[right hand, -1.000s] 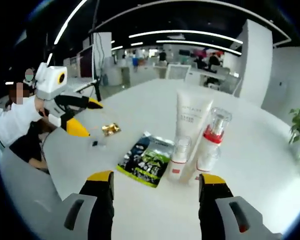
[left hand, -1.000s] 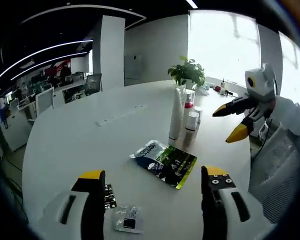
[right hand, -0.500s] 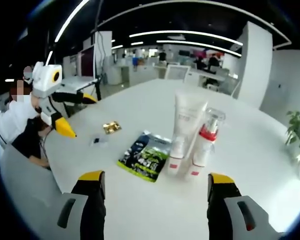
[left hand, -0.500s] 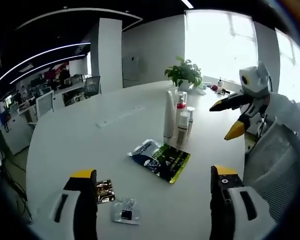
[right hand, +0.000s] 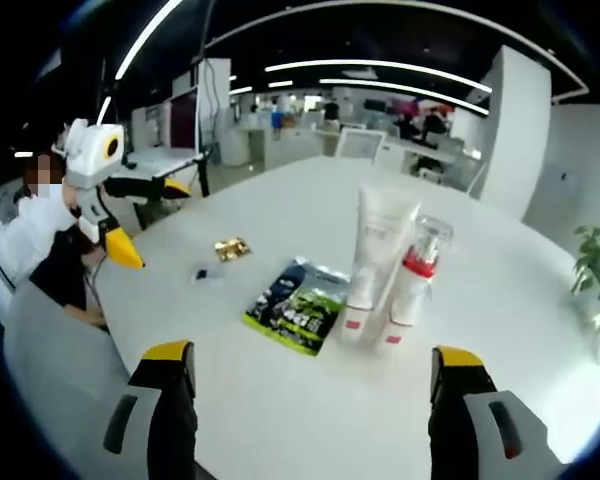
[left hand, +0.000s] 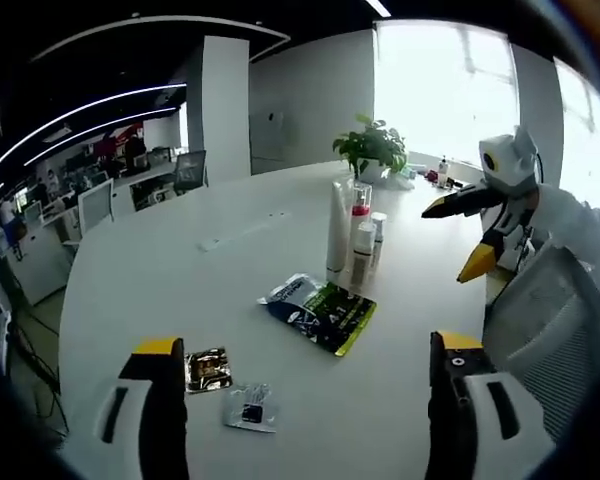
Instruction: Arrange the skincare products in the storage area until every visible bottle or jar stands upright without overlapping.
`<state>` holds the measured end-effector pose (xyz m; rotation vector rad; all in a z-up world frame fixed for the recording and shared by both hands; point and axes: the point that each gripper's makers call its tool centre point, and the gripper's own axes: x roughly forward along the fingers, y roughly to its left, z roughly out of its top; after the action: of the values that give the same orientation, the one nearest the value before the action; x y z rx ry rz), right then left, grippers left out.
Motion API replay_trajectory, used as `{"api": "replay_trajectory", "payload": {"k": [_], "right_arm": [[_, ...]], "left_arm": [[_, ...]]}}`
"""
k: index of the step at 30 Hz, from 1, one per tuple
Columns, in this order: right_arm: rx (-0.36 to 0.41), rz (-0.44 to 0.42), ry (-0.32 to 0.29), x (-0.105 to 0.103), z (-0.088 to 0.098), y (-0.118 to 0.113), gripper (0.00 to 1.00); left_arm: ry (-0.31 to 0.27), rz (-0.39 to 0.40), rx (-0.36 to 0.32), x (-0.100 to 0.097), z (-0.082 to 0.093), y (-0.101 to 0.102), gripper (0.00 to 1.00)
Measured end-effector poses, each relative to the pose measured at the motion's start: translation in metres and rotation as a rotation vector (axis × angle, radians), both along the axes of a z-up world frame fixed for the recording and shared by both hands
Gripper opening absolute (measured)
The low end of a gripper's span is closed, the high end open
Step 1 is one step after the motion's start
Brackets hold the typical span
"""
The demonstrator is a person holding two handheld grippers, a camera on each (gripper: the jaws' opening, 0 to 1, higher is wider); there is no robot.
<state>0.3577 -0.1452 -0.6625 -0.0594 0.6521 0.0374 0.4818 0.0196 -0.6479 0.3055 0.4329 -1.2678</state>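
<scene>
The left gripper [left hand: 305,400] hangs above the white tabletop [left hand: 160,270] with its jaws wide apart and nothing between them; the right gripper [right hand: 315,410] is likewise spread wide and empty. In the left gripper view, the skincare cluster stands upright well ahead of the jaws, slightly right of their midline: a tall white tube [left hand: 337,232], a red-collared pump bottle [left hand: 359,213] and two small bottles, one [left hand: 363,256] in front and one [left hand: 378,232] on the right, all packed close so that they hide parts of each other. Between the cluster and the jaws lies a flat green pouch [left hand: 320,312]. Just ahead of the left jaw lie a gold sachet [left hand: 207,369] and a clear sachet [left hand: 249,410], near each other but apart. The right gripper [left hand: 485,225] comes in from the right, raised above the tabletop edge. In the right gripper view, the tube [right hand: 382,248] and pump bottle [right hand: 417,272] stand ahead, between the jaw lines, with the pouch [right hand: 295,310] to their left and both sachets further left. The left gripper [right hand: 120,215] shows at far left, held by a person [right hand: 35,250] in white. A plant [left hand: 372,146] stands beyond the cluster
</scene>
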Motion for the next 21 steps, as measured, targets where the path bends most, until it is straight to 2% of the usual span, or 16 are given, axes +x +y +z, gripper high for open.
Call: {"api": "replay_trajectory", "payload": {"k": [2,21], "right_arm": [[-0.002,0.007,0.002,-0.001,0.000,0.001,0.99],[-0.020,0.038,-0.003,-0.009,0.002,0.011,1.00]], "left_arm": [[-0.001,-0.006,0.003,-0.003,0.001,0.003,0.99],[0.011,0.018,0.006,-0.016,0.004,0.018,0.99]]}}
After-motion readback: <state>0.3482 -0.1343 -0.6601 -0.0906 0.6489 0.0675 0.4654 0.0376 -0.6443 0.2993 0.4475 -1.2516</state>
